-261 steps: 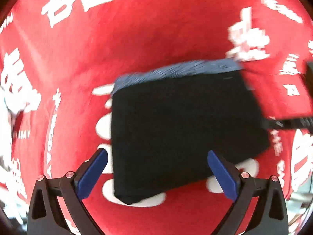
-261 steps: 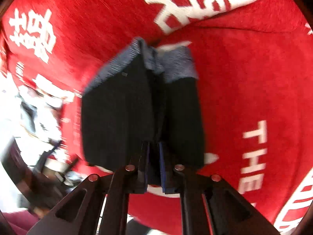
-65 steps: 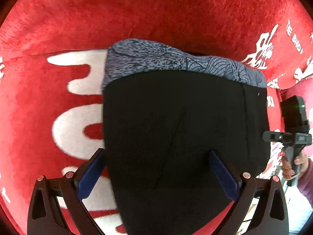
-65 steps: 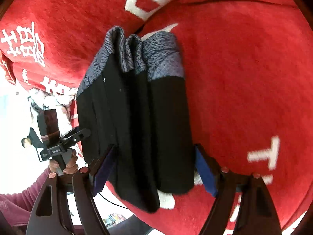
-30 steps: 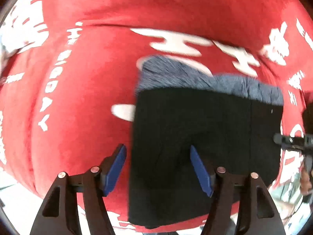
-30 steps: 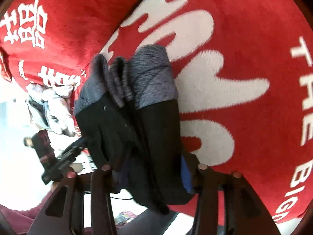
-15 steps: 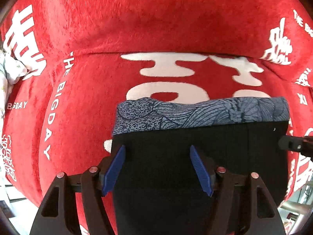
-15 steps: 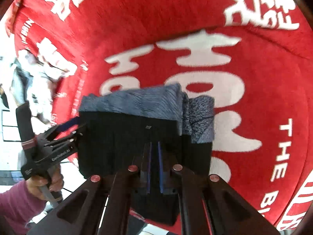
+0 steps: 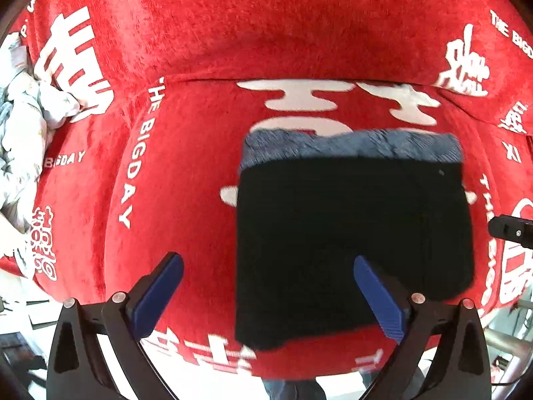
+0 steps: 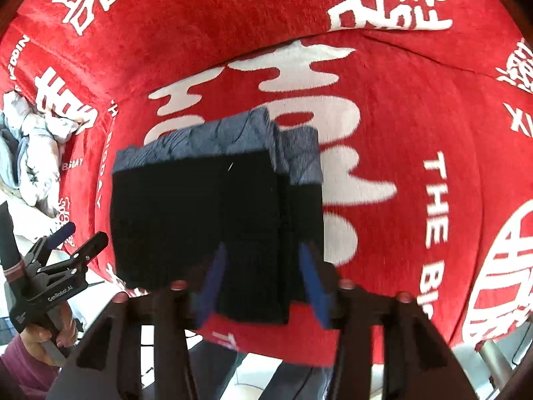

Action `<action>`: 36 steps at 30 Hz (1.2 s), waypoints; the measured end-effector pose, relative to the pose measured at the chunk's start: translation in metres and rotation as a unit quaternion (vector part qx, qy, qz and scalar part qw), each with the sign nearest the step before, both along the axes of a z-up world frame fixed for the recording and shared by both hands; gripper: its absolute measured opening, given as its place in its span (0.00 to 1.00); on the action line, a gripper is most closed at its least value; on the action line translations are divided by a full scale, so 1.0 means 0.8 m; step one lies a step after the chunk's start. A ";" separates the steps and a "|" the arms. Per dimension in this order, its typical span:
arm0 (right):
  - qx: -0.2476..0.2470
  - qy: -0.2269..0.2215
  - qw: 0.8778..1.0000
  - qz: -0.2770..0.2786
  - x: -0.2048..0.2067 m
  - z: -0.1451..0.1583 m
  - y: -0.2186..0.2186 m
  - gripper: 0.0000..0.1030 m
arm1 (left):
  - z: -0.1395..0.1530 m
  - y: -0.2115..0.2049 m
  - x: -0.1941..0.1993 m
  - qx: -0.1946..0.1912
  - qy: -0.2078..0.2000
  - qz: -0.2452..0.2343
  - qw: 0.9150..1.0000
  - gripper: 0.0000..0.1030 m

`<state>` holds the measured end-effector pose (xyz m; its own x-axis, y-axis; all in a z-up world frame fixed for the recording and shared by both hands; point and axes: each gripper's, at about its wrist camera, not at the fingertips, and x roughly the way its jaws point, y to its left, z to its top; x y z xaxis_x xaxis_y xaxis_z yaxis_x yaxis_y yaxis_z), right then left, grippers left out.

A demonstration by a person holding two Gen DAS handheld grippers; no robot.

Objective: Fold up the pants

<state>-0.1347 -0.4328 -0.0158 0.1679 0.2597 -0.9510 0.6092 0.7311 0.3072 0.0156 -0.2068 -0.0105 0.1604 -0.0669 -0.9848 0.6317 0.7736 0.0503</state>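
The pants (image 9: 349, 233) are folded into a thick black block with a grey-blue patterned waistband at the far edge, lying on the red cloth. My left gripper (image 9: 266, 296) is open and empty, its blue pads wide apart, the right pad over the block's near left part. In the right wrist view the folded pants (image 10: 206, 213) show again. My right gripper (image 10: 263, 283) is open, its blue pads standing on either side of the block's near right edge without pinching it. The left gripper (image 10: 76, 236) also shows at the far left of that view.
A red plush cover (image 9: 166, 183) with white lettering spreads over the seat and backrest. A pile of pale crumpled laundry (image 9: 20, 133) lies at the left, also in the right wrist view (image 10: 33, 153). The cover's near edge drops to the floor (image 10: 233, 376).
My right gripper has opened and let go of the pants' near edge. My left gripper has opened wider and drawn back to the left; the folded block now lies on the cloth.
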 end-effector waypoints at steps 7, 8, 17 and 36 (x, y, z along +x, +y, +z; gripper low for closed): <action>-0.065 0.024 0.998 0.000 -0.008 0.045 0.044 0.89 | 0.033 0.007 -0.032 0.016 0.008 -0.005 1.000 0.99; -0.080 0.025 0.996 0.005 -0.006 0.052 0.050 0.97 | 0.039 0.008 -0.034 0.014 0.011 0.000 1.000 0.99; -0.086 0.033 0.996 0.014 0.000 0.093 0.080 1.00 | 0.074 0.021 -0.030 0.002 0.017 0.011 1.000 0.99; -0.116 0.046 0.992 -0.031 -0.017 0.135 0.107 1.00 | 0.099 0.038 -0.044 -0.028 0.011 -0.011 1.000 0.99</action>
<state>-0.1486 -0.3468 0.0919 0.0865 0.0247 -0.9959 0.6728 0.7358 0.0766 -0.0195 -0.1764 0.0690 0.1370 -0.1246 -0.9827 0.6486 0.7611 -0.0061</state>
